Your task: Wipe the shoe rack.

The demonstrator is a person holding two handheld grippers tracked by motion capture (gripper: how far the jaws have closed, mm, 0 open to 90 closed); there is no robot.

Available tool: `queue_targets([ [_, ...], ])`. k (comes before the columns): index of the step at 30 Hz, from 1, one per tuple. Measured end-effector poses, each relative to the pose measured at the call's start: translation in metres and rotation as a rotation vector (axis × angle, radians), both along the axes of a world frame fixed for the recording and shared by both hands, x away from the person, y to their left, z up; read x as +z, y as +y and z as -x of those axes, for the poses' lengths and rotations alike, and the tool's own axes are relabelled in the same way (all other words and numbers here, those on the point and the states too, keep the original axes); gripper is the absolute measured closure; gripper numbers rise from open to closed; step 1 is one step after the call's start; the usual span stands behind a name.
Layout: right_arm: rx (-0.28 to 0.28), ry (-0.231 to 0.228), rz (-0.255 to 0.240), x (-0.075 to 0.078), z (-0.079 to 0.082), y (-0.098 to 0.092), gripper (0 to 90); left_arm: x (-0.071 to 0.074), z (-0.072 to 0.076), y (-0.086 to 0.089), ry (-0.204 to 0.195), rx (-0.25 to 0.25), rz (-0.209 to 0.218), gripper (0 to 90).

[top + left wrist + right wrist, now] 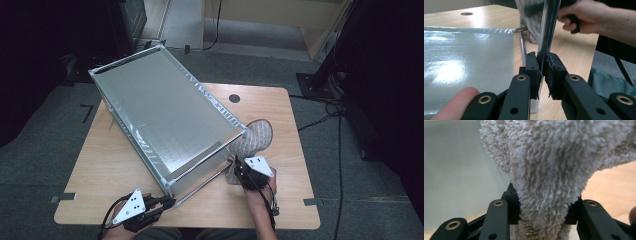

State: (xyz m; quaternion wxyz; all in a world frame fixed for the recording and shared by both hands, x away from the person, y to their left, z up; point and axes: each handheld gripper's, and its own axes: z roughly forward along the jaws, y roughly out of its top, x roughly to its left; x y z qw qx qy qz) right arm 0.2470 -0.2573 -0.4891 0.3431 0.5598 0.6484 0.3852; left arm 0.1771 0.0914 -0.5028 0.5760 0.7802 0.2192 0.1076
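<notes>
On the light wooden desk [280,107], a large silver fabric-sided box with a metal frame [160,110] is lying tilted across the left and middle, reaching toward the near edge. The left gripper [542,75] is clamping its jaws tight on a thin metal frame rod [546,37] at the box's near corner. The right gripper [544,210] is holding a fluffy grey-beige towel [255,137] between partly closed jaws, beside the box's right corner. No writing is readable.

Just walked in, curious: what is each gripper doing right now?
Left gripper: closed on the metal frame bar.
Right gripper: closed on the fluffy grey towel.
</notes>
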Motion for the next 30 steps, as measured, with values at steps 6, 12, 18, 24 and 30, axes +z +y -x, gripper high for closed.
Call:
queue_targets([
  [6,0.004,0.056,-0.005,-0.010,-0.005,0.000,58.9,0.000,0.000,0.000,0.000,-0.002,0.001,81.4],
  [12,0.022,-0.024,-0.045,0.011,0.003,-0.002,57.0,-0.001,0.000,0.000,-0.002,-0.002,-0.001,81.4],
  [18,0.026,-0.150,-0.073,0.044,0.013,0.000,57.2,-0.001,0.000,0.000,-0.001,-0.001,0.000,81.3],
  [24,0.023,-0.236,-0.061,0.067,0.025,0.005,59.4,-0.001,-0.001,0.001,0.002,-0.006,0.001,81.3],
  [30,-0.037,-0.276,-0.051,0.073,0.030,0.001,62.8,-0.001,-0.001,0.000,-0.001,-0.002,-0.003,81.3],
])
